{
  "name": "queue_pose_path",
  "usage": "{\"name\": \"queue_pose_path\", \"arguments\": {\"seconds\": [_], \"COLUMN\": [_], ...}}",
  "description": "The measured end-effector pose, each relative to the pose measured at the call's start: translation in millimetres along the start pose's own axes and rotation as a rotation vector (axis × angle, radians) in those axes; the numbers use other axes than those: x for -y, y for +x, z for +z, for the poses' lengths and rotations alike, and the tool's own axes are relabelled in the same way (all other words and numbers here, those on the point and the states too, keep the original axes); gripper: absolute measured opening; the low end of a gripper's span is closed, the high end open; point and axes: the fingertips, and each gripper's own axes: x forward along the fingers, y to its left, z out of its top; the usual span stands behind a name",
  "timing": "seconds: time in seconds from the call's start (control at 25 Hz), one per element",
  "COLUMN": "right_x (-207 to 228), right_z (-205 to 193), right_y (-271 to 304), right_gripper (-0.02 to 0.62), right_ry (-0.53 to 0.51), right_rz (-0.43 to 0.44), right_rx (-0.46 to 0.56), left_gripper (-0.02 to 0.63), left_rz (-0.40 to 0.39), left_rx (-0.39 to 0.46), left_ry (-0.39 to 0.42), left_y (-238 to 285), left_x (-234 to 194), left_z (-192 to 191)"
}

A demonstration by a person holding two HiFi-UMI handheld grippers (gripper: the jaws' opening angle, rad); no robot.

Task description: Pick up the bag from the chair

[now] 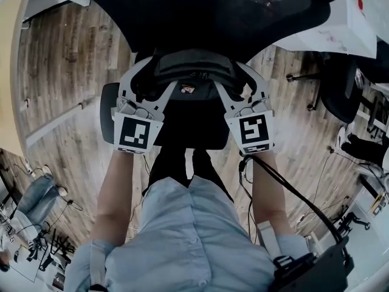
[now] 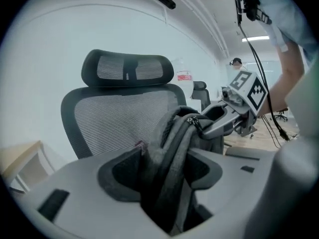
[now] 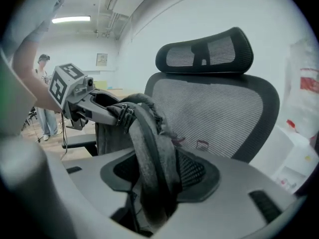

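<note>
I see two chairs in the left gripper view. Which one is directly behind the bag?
The mesh-backed chair with the headrest: it fills the view right behind the grey bag. The other chair, dark, stands far back in the room.

I hold my left gripper (image 1: pixel 138 93) and right gripper (image 1: pixel 246 90) out ahead, side by side, with the marker cubes facing up and both bare forearms stretched forward. Each gripper's jaws are pressed tight on a fold of the bag (image 2: pixel 172 148).

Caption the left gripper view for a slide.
Left gripper shut on the grey bag before the mesh chair; right gripper grips its far edge.
</note>
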Motion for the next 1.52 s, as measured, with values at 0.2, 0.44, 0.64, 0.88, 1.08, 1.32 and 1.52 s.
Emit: {"name": "queue_pose_path", "arguments": {"seconds": [0.2, 0.44, 0.64, 0.88, 1.08, 1.32, 1.52], "right_x": [-23, -36, -42, -36, -27, -24, -26], "right_z": [-12, -19, 2, 47, 95, 158, 186], "right_y": [-9, -24, -50, -93, -149, -203, -229], "right_gripper": [0.181, 0.17, 0.166, 0.167, 0.167, 0.167, 0.167], "right_ry": [-0.013, 0.0, 0.003, -0.029, -0.033, -0.06, -0.099], "right_rz": [0.003, 0.018, 0.003, 0.018, 0.008, -0.019, -0.041], "right_rx": [-0.019, -0.011, 0.028, 0.081, 0.132, 0.244, 0.305], "left_gripper": [0.233, 0.229, 0.228, 0.229, 0.23, 0.23, 0.232], "left_rz": [0.037, 0.069, 0.103, 0.15, 0.187, 0.259, 0.299], "left_rx": [-0.052, -0.091, -0.072, -0.033, -0.003, 0.079, 0.115], "left_ry": [-0.075, -0.054, -0.066, -0.062, -0.009, 0.059, 0.09], "left_y": [-20, -37, -60, -90, -120, -163, -185], "left_x": [16, 31, 37, 39, 45, 40, 39], "left_z": [-19, -22, 0, 54, 124, 200, 231]}}
